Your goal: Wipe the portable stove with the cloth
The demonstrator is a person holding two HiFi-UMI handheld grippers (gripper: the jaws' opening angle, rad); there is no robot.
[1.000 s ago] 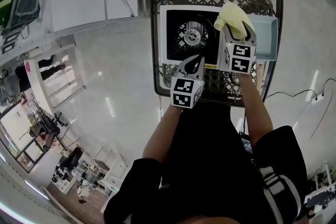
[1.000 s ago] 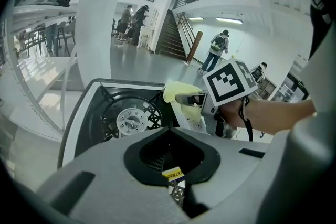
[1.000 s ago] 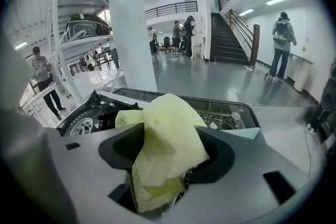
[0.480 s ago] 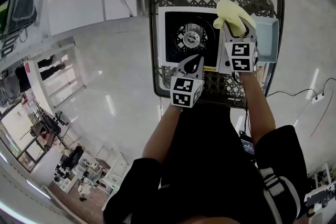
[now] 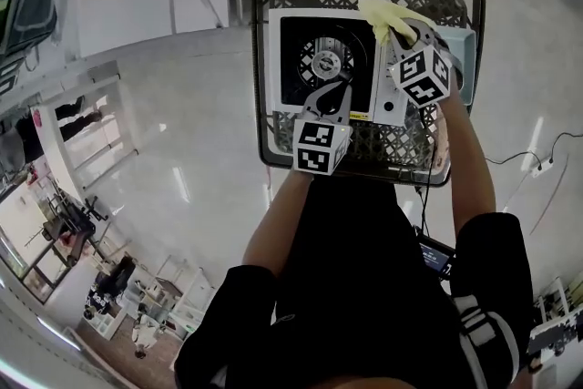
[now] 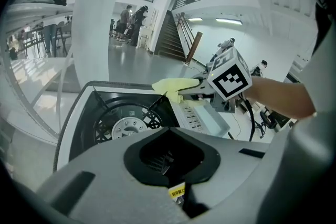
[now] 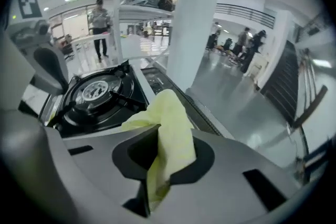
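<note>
Right gripper (image 5: 399, 34) first: pinched nearly shut on a bunch of the yellow cloth (image 7: 169, 128), having just been closing onto it, with a loose end poking out past the tips. Hangs steeply nose-down at the 1 o'clock corner of the portable stove (image 5: 314, 32); hard to tell whether resting on the rim or just above it. Left gripper (image 5: 339, 92): closed all the way, nothing between the jaws, tips at the stove's 6 o'clock edge, contact unclear.

Likely trouble, biggest thing down:
- Could shove the stove across the lattice-topped bench (image 5: 401, 146) with a hard stroke, apparently braced by nothing unless pinned by the left gripper.
- Could nudge the grey-blue tray (image 5: 464, 59), just beside the stove at 3 o'clock, toward the bench edge on a wide sweep.
- Could snag the dangling cloth on the pan-support prongs (image 7: 118, 96) around the burner (image 5: 325, 64) and drag it out of the grip, held as it is by one fold only.

Containers:
- Tray: partly hidden behind the right gripper, nothing seen in the part showing.
- Stove's black well (image 5: 296, 82), at 9 o'clock of the tray: holding only the burner and its prongs.
</note>
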